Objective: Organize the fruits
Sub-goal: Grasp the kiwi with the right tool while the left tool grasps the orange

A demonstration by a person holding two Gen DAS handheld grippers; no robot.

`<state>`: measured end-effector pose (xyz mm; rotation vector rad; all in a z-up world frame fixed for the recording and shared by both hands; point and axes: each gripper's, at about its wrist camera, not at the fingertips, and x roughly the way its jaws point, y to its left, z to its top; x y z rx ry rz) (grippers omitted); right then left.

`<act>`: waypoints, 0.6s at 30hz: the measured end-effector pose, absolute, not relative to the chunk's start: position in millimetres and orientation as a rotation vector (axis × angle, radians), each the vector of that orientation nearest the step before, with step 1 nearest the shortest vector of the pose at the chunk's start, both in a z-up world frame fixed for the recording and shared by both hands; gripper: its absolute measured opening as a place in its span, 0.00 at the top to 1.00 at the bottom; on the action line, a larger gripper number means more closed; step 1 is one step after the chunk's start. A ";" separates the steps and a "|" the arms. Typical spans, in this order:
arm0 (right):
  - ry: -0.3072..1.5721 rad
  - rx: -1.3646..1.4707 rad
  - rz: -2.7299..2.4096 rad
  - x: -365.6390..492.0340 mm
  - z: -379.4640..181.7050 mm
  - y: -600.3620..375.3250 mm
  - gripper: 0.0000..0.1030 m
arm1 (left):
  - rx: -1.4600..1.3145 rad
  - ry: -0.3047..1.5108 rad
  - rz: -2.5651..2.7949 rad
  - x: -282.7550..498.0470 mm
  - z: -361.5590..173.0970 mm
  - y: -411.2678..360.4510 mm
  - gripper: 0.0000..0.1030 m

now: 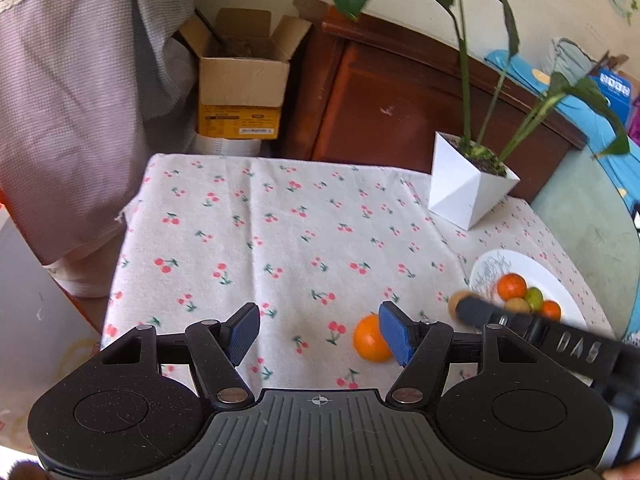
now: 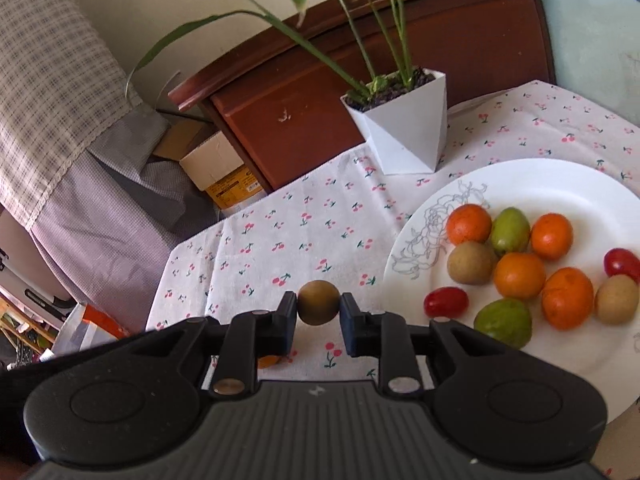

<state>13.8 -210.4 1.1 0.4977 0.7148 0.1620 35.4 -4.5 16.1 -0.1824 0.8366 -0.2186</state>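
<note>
My right hand-held gripper (image 2: 319,303) clamps a small brown fruit (image 2: 319,302).
Light, firm, round, slippery: I pinch its widest middle; left hand-held gripper (image 1: 320,334) half open, empty.

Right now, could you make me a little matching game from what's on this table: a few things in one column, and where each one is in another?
Things:
1. small brown fruit
2. orange
3. plant pot
4. red tomato

Places:
A. on the white plate
B. pinched in the right gripper
C. at the table's far edge, beyond the plate
D. alone on the cherry tablecloth, beside the open left gripper

Pairs: 1-B, 2-D, 3-C, 4-A
</note>
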 end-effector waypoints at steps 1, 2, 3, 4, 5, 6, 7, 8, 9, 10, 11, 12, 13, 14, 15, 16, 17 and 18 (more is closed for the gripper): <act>0.707 0.503 0.156 13.1 3.5 -213.3 0.77 | -0.173 0.840 -0.234 34.2 13.6 -8.8 0.37; 0.699 0.508 0.149 12.0 5.6 -216.6 0.77 | -0.162 0.840 -0.244 33.0 11.8 -12.4 0.37; 0.693 0.513 0.141 11.3 7.2 -219.5 0.77 | -0.146 0.835 -0.251 31.5 10.3 -16.3 0.38; 0.689 0.518 0.135 10.2 8.2 -222.4 0.77 | -0.123 0.825 -0.258 29.5 8.8 -21.2 0.38; 0.687 0.524 0.129 9.4 8.4 -224.7 0.77 | -0.105 0.817 -0.266 28.2 7.8 -24.9 0.39; 0.686 0.526 0.122 8.5 8.6 -226.7 0.77 | -0.091 0.810 -0.275 27.4 6.9 -28.2 0.39; 0.686 0.527 0.114 7.1 8.6 -228.5 0.77 | -0.084 0.804 -0.280 27.0 6.0 -30.8 0.39; 0.687 0.529 0.107 5.9 8.2 -230.5 0.77 | -0.080 0.800 -0.285 26.6 5.1 -32.7 0.40; 0.689 0.532 0.101 4.6 7.6 -232.3 0.77 | -0.076 0.798 -0.289 26.5 4.1 -34.5 0.40; 0.689 0.535 0.096 3.5 7.4 -234.1 0.77 | -0.071 0.800 -0.295 26.7 2.6 -36.5 0.43; 0.688 0.539 0.091 1.9 7.4 -237.0 0.77 | -0.068 0.802 -0.298 27.4 1.3 -38.2 0.44; 0.687 0.542 0.085 0.8 7.7 -238.8 0.77 | -0.067 0.805 -0.300 27.6 -0.2 -39.5 0.48; 0.686 0.546 0.079 -0.1 8.1 -240.7 0.77 | -0.065 0.807 -0.302 27.9 -2.1 -40.9 0.52; 0.683 0.550 0.074 -1.5 8.7 -242.9 0.77 | -0.062 0.809 -0.302 28.2 -3.6 -42.0 0.56; 0.680 0.555 0.069 -3.0 9.3 -245.0 0.77 | -0.052 0.798 -0.299 27.5 -4.2 -43.1 0.58; 0.676 0.557 0.066 -4.7 10.3 -247.3 0.77 | -0.041 0.792 -0.297 27.0 -4.6 -44.5 0.60; 0.673 0.558 0.063 -6.2 11.3 -249.7 0.77 | -0.031 0.787 -0.295 27.1 -5.2 -46.2 0.61; 0.670 0.560 0.060 -8.0 12.0 -251.6 0.77 | -0.030 0.784 -0.297 27.0 -5.5 -46.9 0.62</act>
